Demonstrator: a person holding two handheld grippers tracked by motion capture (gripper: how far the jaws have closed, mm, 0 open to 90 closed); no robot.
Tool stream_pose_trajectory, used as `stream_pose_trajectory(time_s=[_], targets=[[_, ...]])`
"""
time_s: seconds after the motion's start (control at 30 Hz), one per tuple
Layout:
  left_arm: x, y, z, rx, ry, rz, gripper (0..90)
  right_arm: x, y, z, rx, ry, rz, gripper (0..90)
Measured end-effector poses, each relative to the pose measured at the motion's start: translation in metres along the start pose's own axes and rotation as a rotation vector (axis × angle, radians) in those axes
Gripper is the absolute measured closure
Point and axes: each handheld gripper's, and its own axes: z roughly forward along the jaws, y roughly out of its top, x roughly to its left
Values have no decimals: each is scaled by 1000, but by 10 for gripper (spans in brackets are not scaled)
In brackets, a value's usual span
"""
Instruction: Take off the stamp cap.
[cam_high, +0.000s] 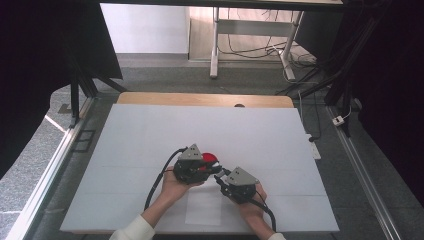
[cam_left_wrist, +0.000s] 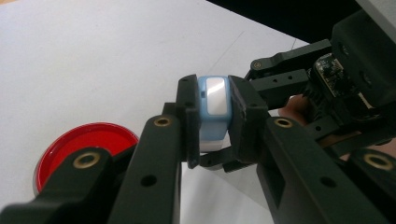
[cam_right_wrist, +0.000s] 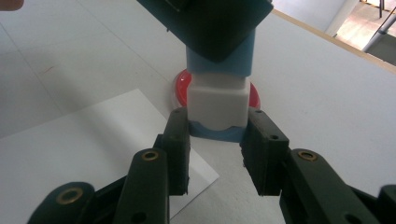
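On the white worktop (cam_high: 150, 135), above a red dish (cam_left_wrist: 84, 149), left claw (cam_left_wrist: 212, 116) clamped on the blue part of a small blue-and-white block (cam_right_wrist: 217, 100), right claw (cam_right_wrist: 217, 140) pinching its white end, likely to pull both apart

One blue-and-white block (cam_left_wrist: 214, 112), one red dish (cam_left_wrist: 84, 149), one paper sheet (cam_right_wrist: 88, 154).
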Motion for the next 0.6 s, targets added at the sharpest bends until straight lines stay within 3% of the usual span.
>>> stream_pose_trajectory(time_s=[0.6], targets=[[0, -1, 1, 4, 2, -10, 751, 2, 1, 0, 24, -24, -30, 647]])
